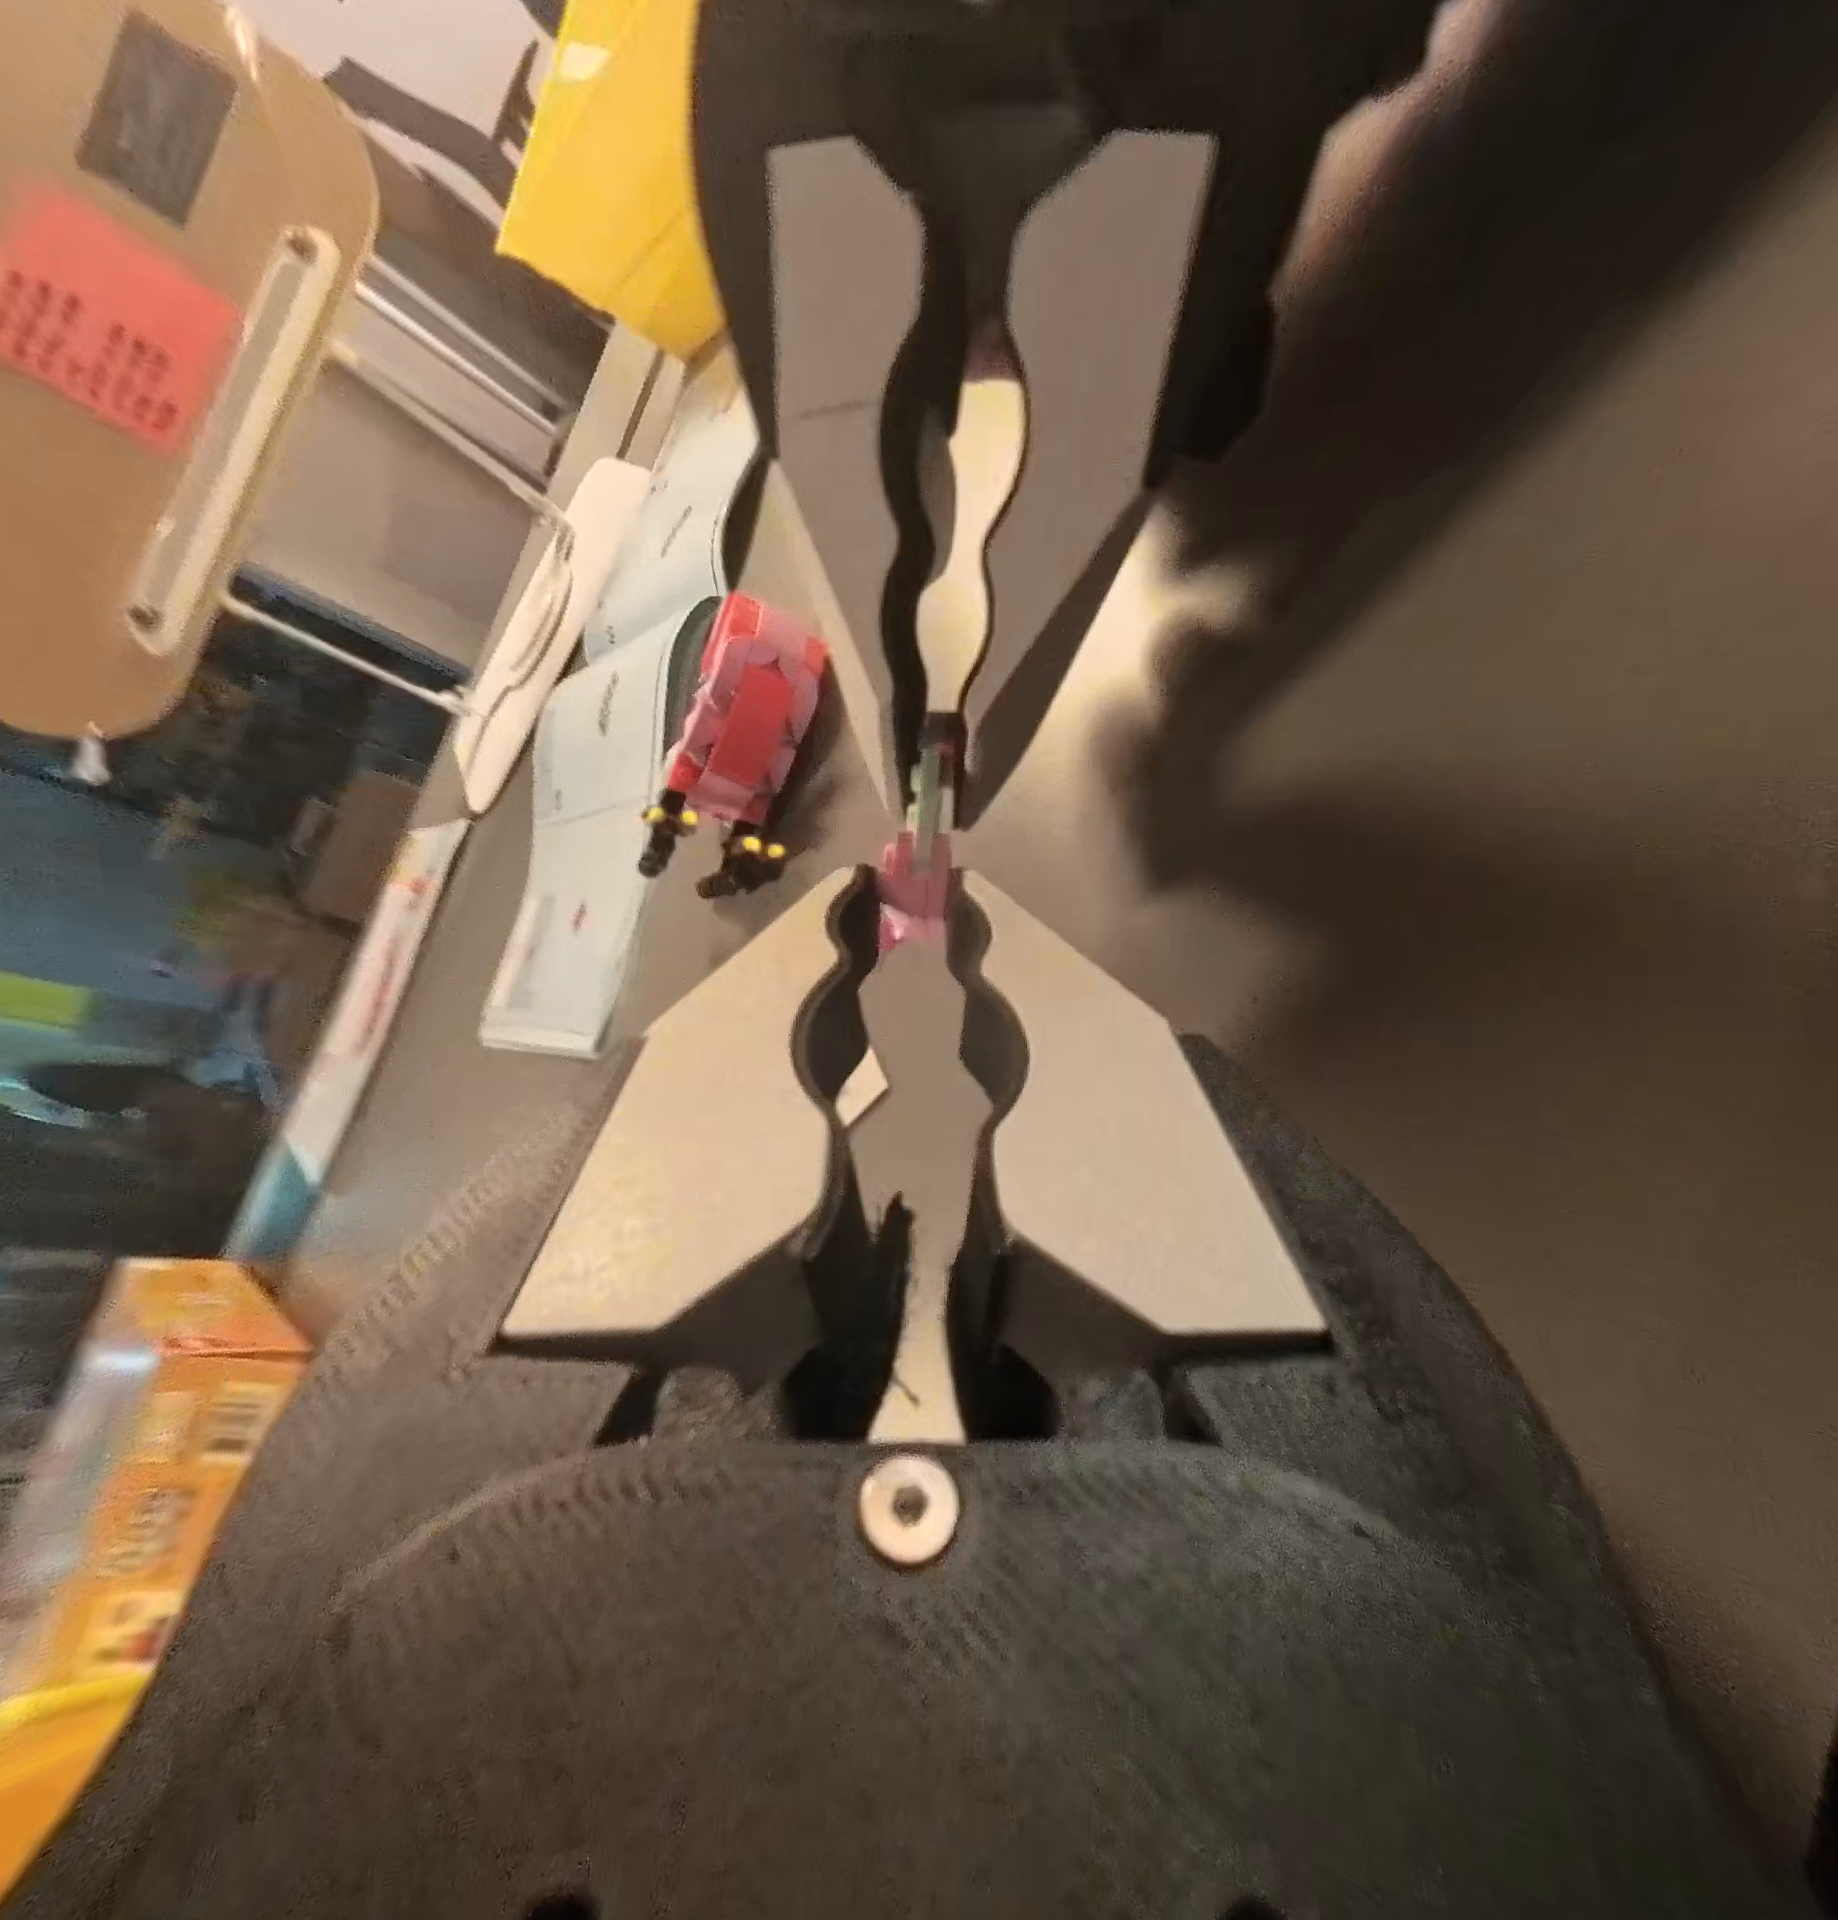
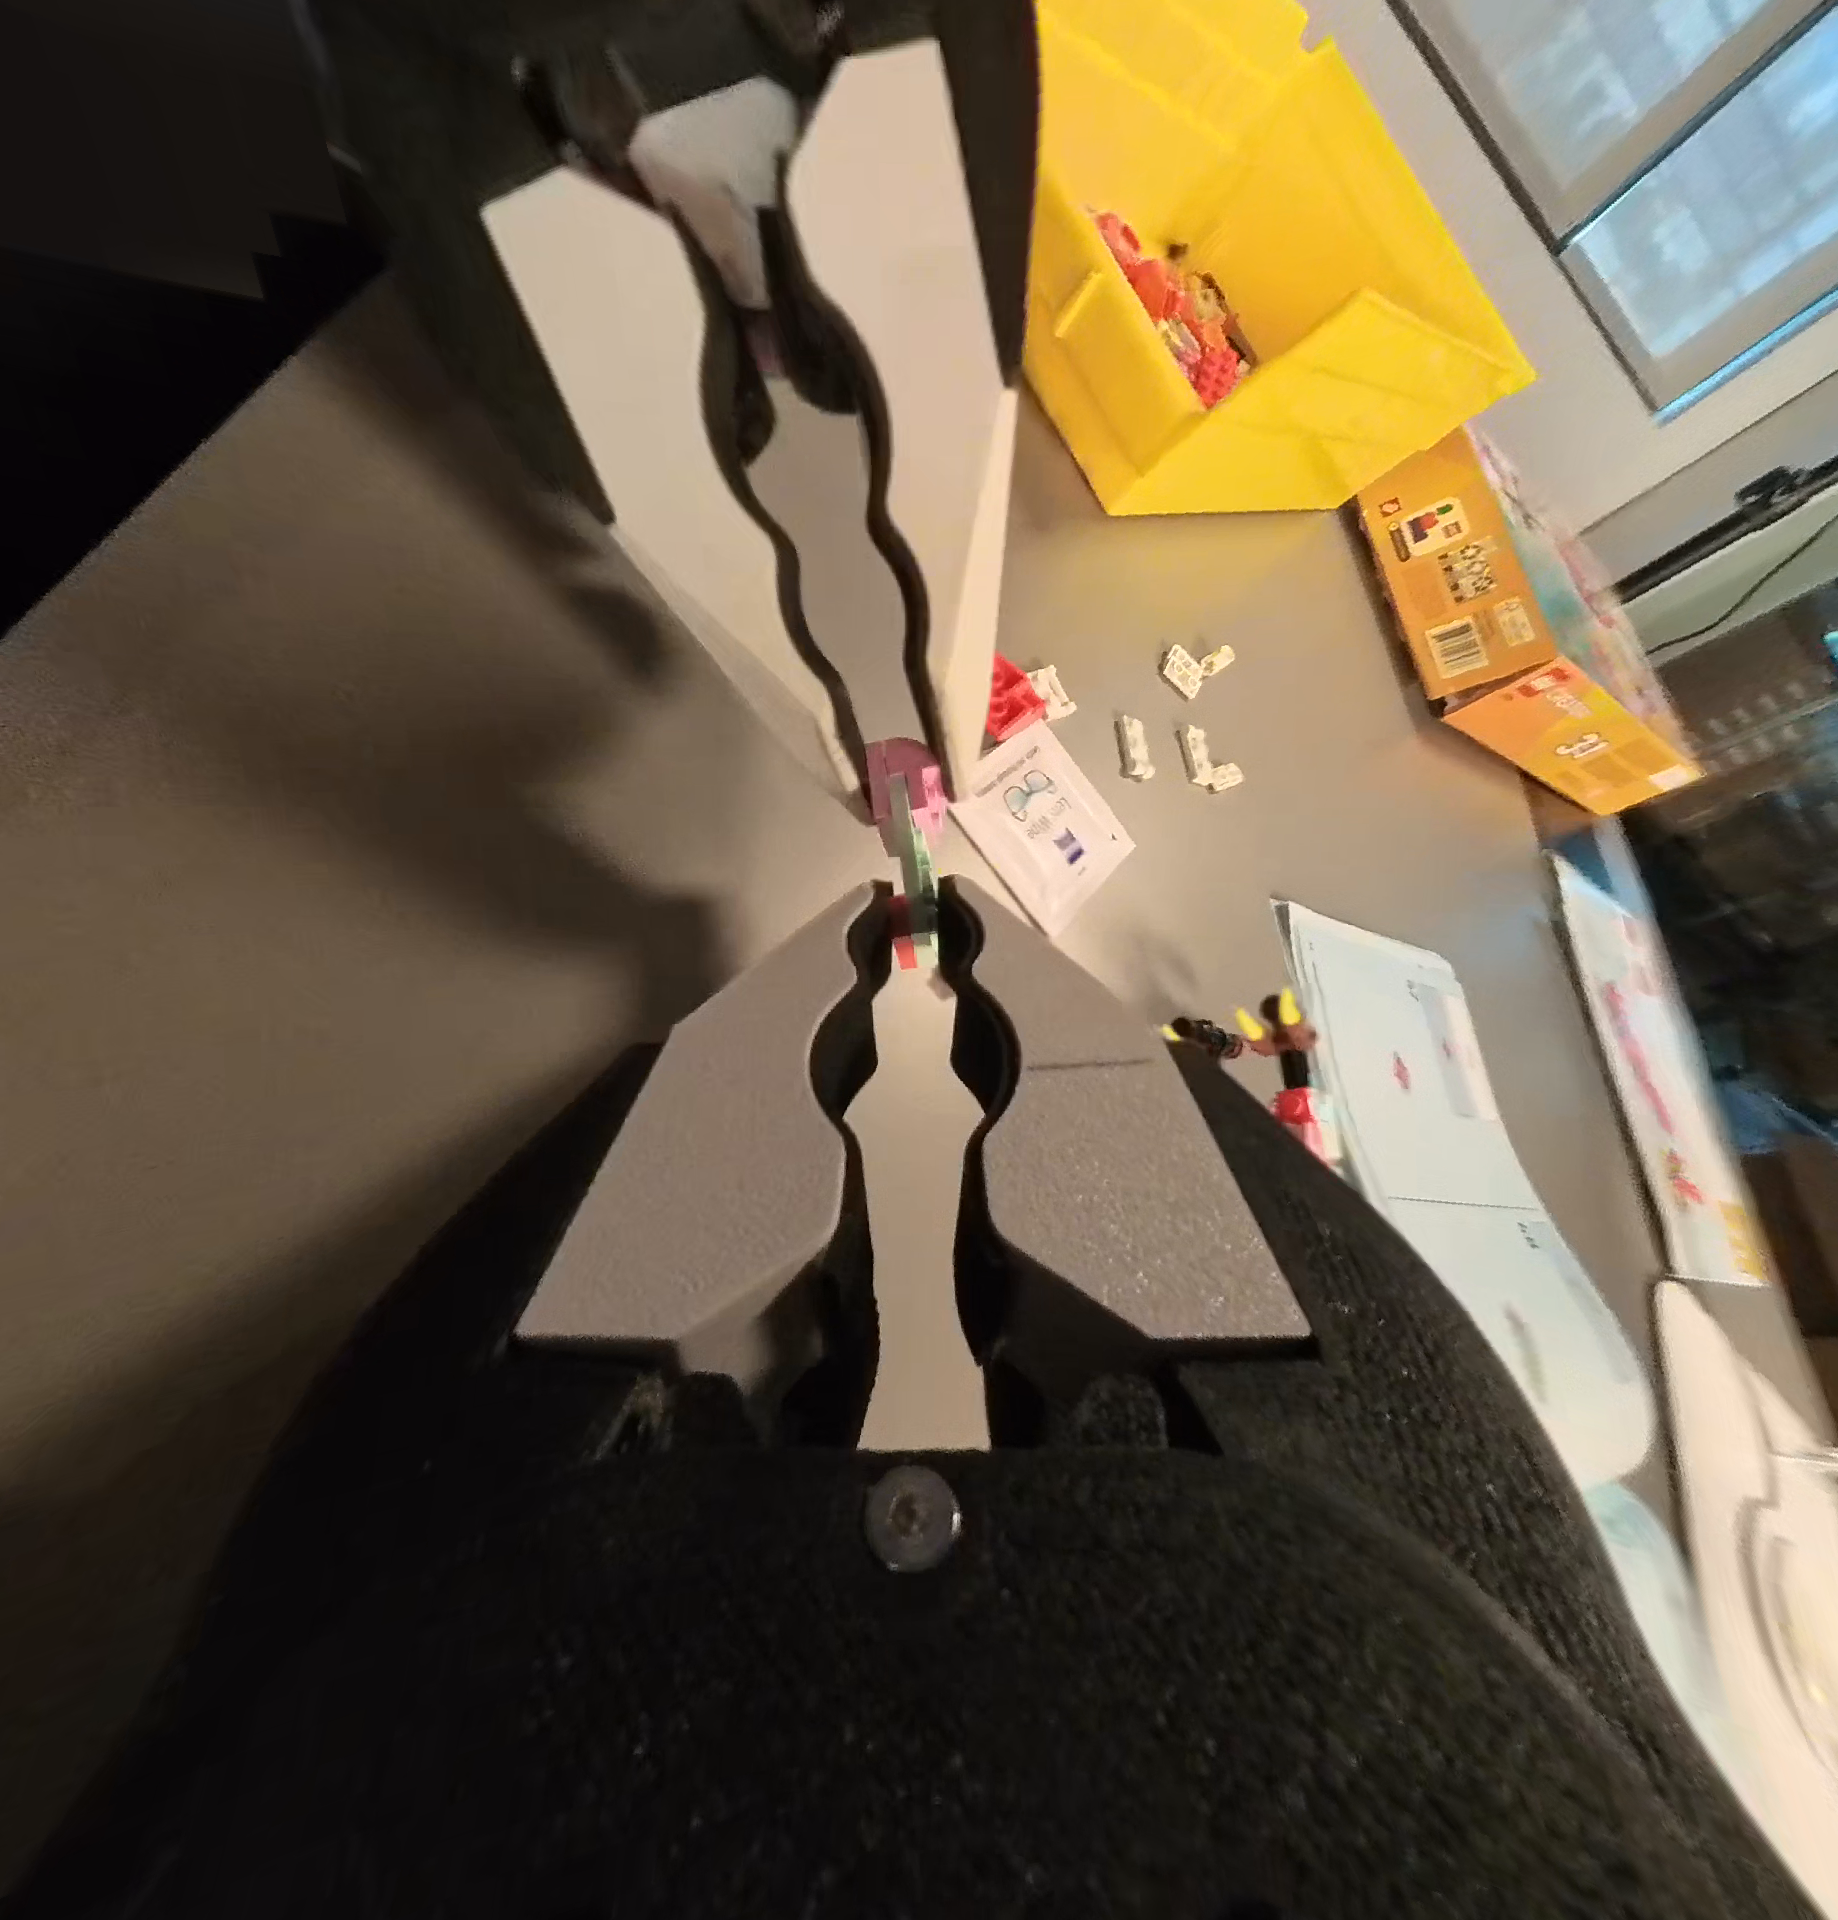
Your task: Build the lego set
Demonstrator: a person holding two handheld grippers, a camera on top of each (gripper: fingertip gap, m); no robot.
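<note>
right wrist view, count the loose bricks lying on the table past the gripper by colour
white bricks: 5 ()
red bricks: 1
total: 6

Both grippers, left gripper (image 1: pixel 920 883) and right gripper (image 2: pixel 910 899), meet tip to tip, fingers nearly closed.

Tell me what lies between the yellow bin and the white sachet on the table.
In the right wrist view, a red brick with a white piece beside it lies between the yellow bin and the sachet.
</note>
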